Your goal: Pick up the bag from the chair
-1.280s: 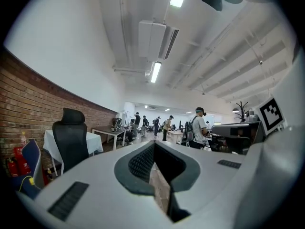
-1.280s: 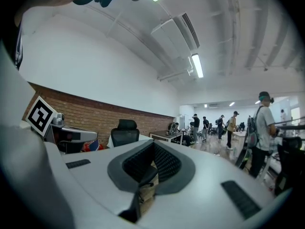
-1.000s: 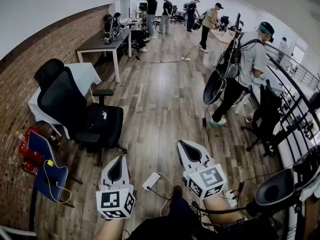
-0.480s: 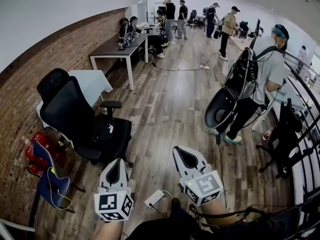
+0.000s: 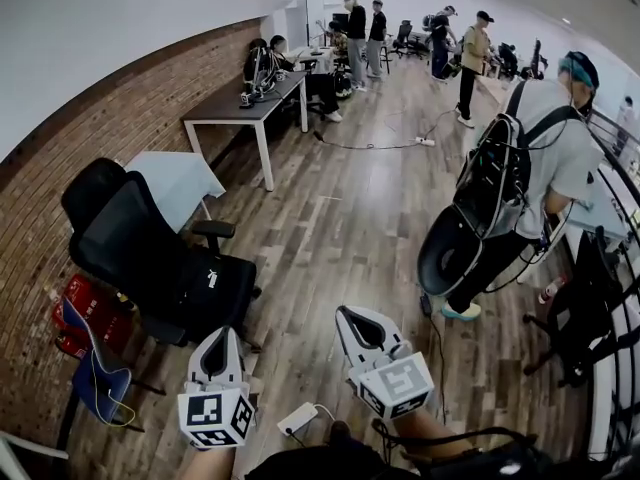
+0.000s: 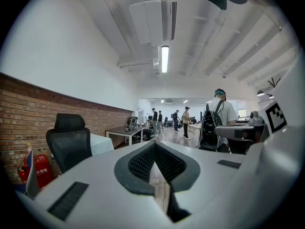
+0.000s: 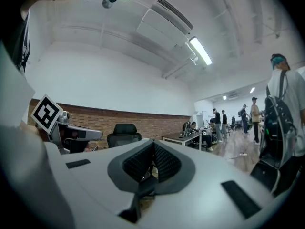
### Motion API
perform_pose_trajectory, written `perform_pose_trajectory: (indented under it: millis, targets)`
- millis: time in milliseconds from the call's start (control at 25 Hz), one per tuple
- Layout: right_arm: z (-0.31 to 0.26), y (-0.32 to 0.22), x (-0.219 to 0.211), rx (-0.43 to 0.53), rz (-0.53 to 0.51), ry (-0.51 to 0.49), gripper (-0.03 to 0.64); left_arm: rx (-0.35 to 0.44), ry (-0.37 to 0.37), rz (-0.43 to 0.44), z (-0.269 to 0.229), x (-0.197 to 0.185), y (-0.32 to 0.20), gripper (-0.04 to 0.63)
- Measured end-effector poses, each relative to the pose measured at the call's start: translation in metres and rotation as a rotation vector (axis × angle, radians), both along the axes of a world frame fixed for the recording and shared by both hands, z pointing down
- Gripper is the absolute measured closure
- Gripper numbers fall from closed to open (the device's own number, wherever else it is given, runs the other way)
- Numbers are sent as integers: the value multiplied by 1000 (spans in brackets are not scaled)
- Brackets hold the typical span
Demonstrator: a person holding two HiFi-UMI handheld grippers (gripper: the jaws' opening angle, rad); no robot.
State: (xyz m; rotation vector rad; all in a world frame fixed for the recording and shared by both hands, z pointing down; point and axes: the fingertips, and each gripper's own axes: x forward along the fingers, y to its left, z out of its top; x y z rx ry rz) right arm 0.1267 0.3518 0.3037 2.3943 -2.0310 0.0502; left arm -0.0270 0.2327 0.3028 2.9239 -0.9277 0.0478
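1. Room: a long open hall. The floor (image 5: 330, 218) is grey-brown wood plank and runs ahead of both your hand-held grippers. A brick wall (image 5: 50, 208), with white plaster above it, runs along to their left.
2. Left hand-held gripper (image 5: 220, 336): white shell, dark ribbed pads, marker cube at the rear. Its jaws are clenched tip to tip with nothing between them.
3. Right hand-held gripper (image 5: 350, 316): same build. Its jaws are likewise clenched on nothing, and you hold it beside the left one, slightly further forward.
4. Chair (image 5: 120, 238): black office chair with mesh back, headrest and armrests. It stands ahead and to the left of your left hand-held gripper, its back toward the brick wall.
5. Bag (image 5: 225, 293): black, soft and boxy, with a small white mark on its face. It sits on the chair's seat, near the tip of your left hand-held gripper and just ahead-left of it, not touching it.
6. Bench (image 5: 175, 173): draped in white cloth, just beyond the chair.
7. Second bench (image 5: 245, 108): dark top and white legs, further ahead along the wall, with people at its far end.
8. Power strip (image 5: 298, 418): white, with a cable, on the floor between your two hand-held grippers.
9. Blue seat (image 5: 95, 378): left of your left hand-held gripper, with a yellow cable on it. Red canisters (image 5: 75, 313) stand by the wall just beyond it.
10. Person (image 5: 560, 148): in a pale shirt, standing ahead-right of your right hand-held gripper and wearing a black backpack (image 5: 495, 183).
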Motion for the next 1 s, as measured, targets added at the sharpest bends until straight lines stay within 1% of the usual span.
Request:
perform_pose_trajectory:
  millis: [80,160,240,320,480,680,1000]
  targets:
    - [3,0,17,0,-12,-1,607,4,-7,-10,1,16,0,586]
    - [5,-1,30,-5,-20,5,607,17,-30,-10,3,29,0,586]
    - [6,-3,41,0,-29,4,607,37,-58,-10,3,39,2,586]
    - [4,-7,49,12,-45,0,607,38,-68,-19,3,46,1,586]
    - [5,-14,57,28,-76,-6,607,34,-66,-45,1,55,-2,586]
    - [8,-29,61,21,-109,-10,607,28,-53,-45,2,68,-13,586]
    - [10,-68,83,12,-110,25,607,13,-4,-42,13,94,-56,586]
